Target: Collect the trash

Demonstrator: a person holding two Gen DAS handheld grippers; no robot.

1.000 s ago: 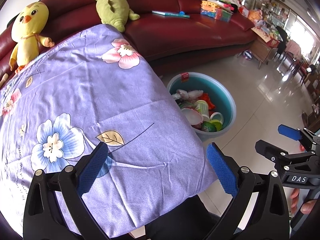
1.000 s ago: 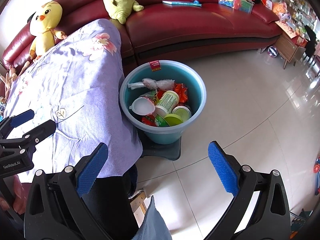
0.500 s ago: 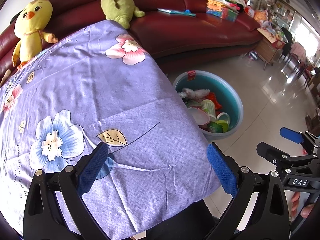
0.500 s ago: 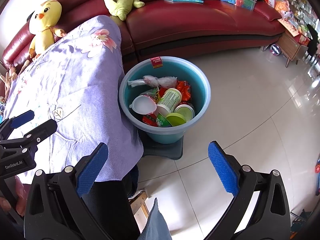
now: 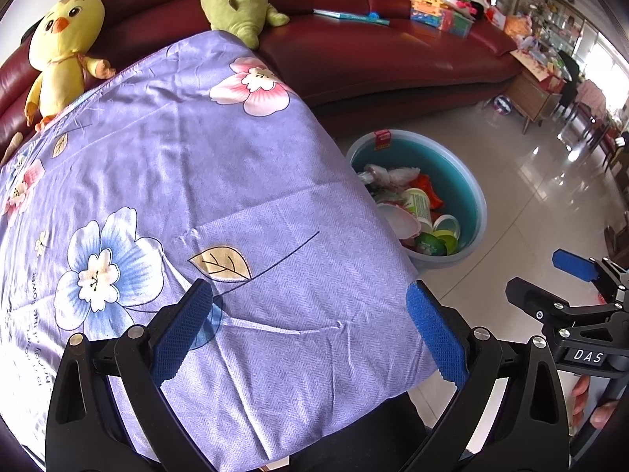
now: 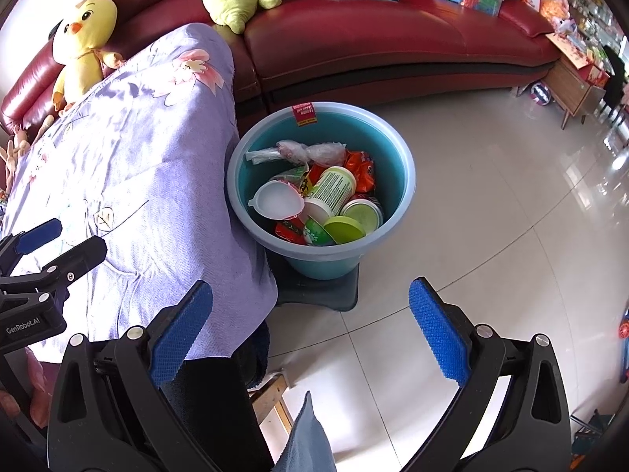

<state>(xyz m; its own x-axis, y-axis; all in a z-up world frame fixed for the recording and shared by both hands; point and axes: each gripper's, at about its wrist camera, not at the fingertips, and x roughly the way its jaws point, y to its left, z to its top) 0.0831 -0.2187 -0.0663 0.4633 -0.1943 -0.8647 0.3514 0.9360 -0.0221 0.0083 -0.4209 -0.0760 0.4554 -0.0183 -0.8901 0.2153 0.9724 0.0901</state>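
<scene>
Our left gripper [image 5: 308, 328] hovers wide open and empty over the floral-clothed table [image 5: 188, 165]. Our right gripper [image 6: 310, 330] gapes empty above the floor, near the blue bucket [image 6: 407, 181] holding what look like cups and wrappers.

Glossy plastic bucket [image 6: 393, 200]; matt cloth [image 5: 196, 177]; leather sofa [image 6: 373, 39].

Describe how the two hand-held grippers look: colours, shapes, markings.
Both are black plastic frames with silver screws and two fingers with blue textured pads. The left hand-held gripper bears "GenRobot.AI", read in the right wrist view; the right hand-held gripper bears "DAS". No cables or sleeves show.
</scene>
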